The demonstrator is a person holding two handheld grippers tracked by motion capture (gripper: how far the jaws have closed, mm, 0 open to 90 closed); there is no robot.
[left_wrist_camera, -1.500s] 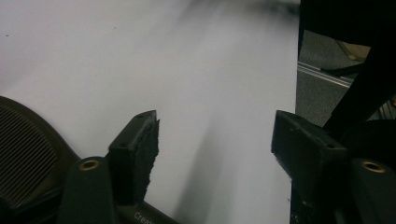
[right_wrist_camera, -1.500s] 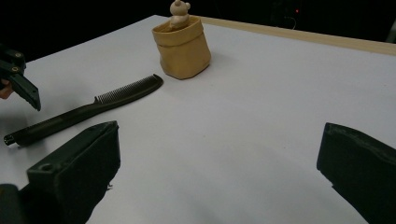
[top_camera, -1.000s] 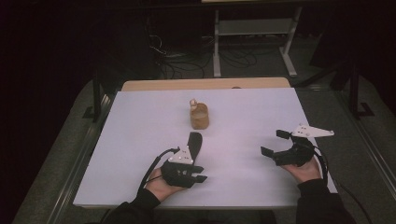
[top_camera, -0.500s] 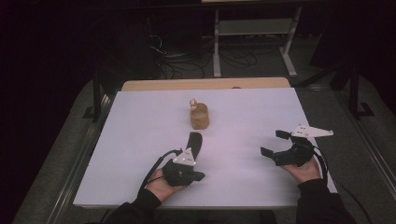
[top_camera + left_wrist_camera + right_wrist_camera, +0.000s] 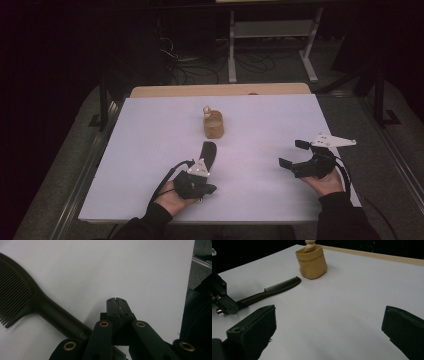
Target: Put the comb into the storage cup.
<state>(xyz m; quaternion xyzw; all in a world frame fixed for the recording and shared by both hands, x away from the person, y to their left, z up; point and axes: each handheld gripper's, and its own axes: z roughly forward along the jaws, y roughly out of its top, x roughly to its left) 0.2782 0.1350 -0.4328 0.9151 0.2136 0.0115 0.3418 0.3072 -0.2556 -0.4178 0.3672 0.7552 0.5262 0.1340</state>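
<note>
Left gripper (image 5: 117,300) pressed together beside comb (image 5: 30,300), handle print unreadable; right gripper (image 5: 329,332) spread

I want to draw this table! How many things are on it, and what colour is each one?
Black: 1, the comb
Tan: 1, the small pouch
Pale cream: 1, a little thing poking out of the pouch's top; I can't tell what it is
Total: 3

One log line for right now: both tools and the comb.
left tool shut, empty | right tool open, empty | comb flat on table, beside left tool
</note>
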